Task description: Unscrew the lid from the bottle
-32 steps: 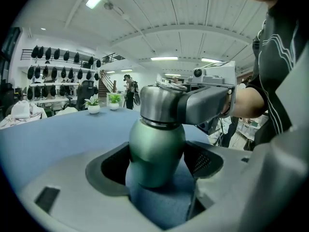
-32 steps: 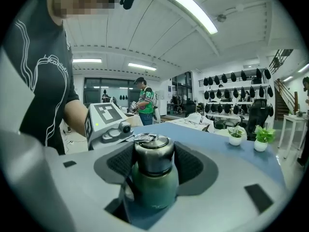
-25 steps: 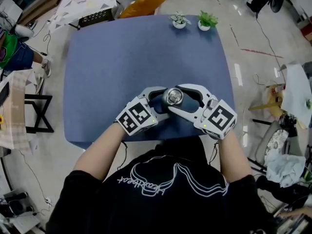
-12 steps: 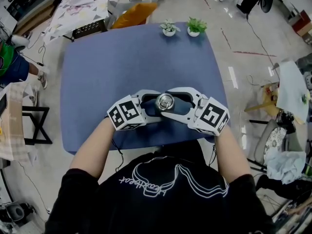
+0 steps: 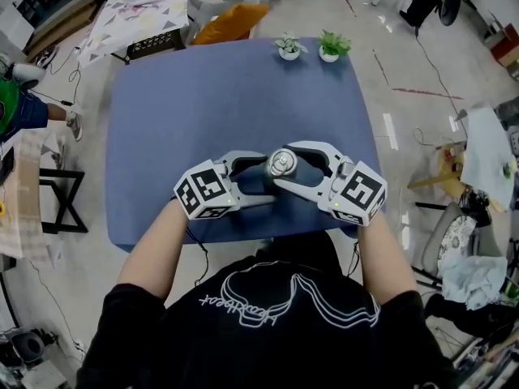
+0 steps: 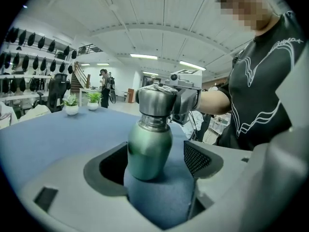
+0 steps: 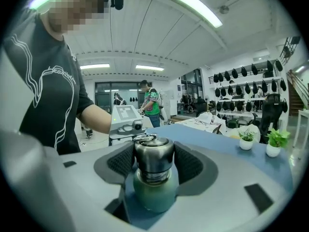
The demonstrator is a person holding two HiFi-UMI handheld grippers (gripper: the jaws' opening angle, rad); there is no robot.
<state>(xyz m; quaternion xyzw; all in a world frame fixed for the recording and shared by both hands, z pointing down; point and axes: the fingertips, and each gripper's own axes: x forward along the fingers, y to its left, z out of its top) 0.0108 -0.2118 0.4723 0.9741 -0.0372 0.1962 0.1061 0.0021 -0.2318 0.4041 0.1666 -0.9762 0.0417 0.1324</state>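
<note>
Right claw (image 7: 154, 161) pinching steel lid (image 7: 153, 152) on both sides, left claw (image 6: 157, 162) spread around green bottle (image 6: 148, 148), gap at frame-right pad, bottle upright on blue surface (image 5: 203, 104), centre of head view.

Pretty sure this is a big open lab or workshop hall, definitely not a home. There's a high white vaulted ceiling with long strip lights (image 7: 195, 5), a wall rack of dark rounded gear (image 7: 241, 76) at 2 o'clock in the right gripper view, and a staircase (image 6: 79, 81) at the back. From the head view there's a shiny pale floor (image 5: 405, 160) with loose black cables (image 5: 442, 65) at 2 o'clock and a cluttered cloth-draped table (image 5: 138, 10) at 11. The blue cloth-covered surface (image 5: 203, 112) has two tiny potted plants (image 5: 289, 47) at 12.
</note>
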